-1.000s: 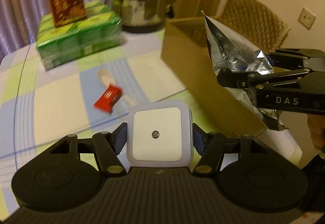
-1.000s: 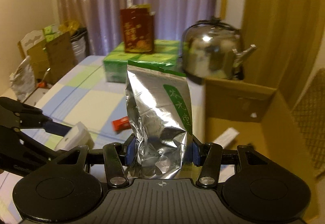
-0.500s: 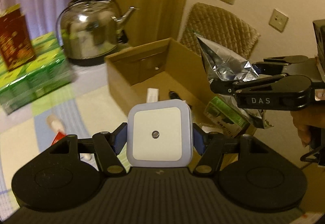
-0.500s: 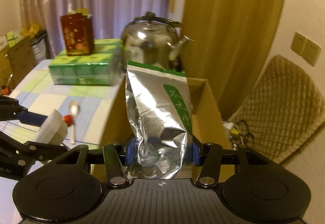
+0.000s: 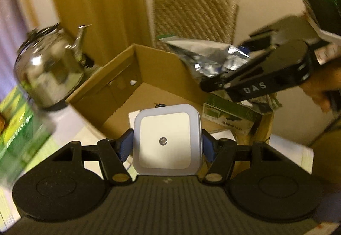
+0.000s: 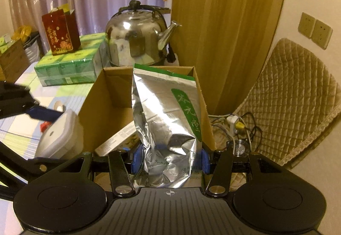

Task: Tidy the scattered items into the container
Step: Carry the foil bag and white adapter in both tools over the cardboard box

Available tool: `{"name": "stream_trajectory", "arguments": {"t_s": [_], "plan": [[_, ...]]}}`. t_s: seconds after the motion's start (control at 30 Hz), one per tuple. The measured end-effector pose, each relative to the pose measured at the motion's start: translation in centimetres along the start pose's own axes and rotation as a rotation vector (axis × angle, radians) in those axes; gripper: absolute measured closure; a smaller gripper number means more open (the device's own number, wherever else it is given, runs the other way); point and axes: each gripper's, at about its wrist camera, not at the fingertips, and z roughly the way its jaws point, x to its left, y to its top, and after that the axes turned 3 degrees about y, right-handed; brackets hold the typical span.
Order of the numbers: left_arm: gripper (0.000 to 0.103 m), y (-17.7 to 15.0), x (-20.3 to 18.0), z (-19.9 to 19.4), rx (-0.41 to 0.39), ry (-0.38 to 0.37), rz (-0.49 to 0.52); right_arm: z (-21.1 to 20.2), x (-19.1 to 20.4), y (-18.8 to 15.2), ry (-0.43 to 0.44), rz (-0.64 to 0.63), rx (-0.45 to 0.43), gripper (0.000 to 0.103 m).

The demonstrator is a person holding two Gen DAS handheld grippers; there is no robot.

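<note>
Swung round from the table since a second ago, now above the open cardboard box [image 5: 119,77]. Left gripper [image 5: 167,146] clamped on the white square night light [image 5: 166,139], held over the box's near edge. Right gripper [image 6: 169,159] clamped on the silver foil bag [image 6: 168,119], held over the box beside a green packet [image 5: 230,113] lying inside.

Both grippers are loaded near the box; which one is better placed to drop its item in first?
Probably right. The right gripper holds the foil bag directly above the cardboard box opening; the left gripper with the white square device sits near its front edge.
</note>
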Motion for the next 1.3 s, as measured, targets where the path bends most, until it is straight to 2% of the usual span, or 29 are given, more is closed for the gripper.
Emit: {"name": "stream_trajectory", "arguments": {"t_s": [0.17, 0.5, 0.83, 1.3], "plan": [[0.043, 0.5, -0.7, 1.7, 0.035, 0.002, 0.145, 1.1, -0.2, -0.1, 0.028, -0.049, 0.026, 0.054], [0.042, 0.5, -1.2, 4.0, 0.061, 0.008, 0.27, 3.4, -0.6, -0.3, 0.036, -0.124, 0.089, 0.054], [0.042, 0.6, -1.0, 5.1, 0.076, 0.012, 0.297, 4.2, -0.6, -1.1, 0.047, -0.233, 0.136, 0.054], [0.042, 0.4, -1.0, 6.1, 0.1, 0.027, 0.321, 5.9, 0.2, -1.6, 0.073, -0.256, 0.192, 0.053]]}}
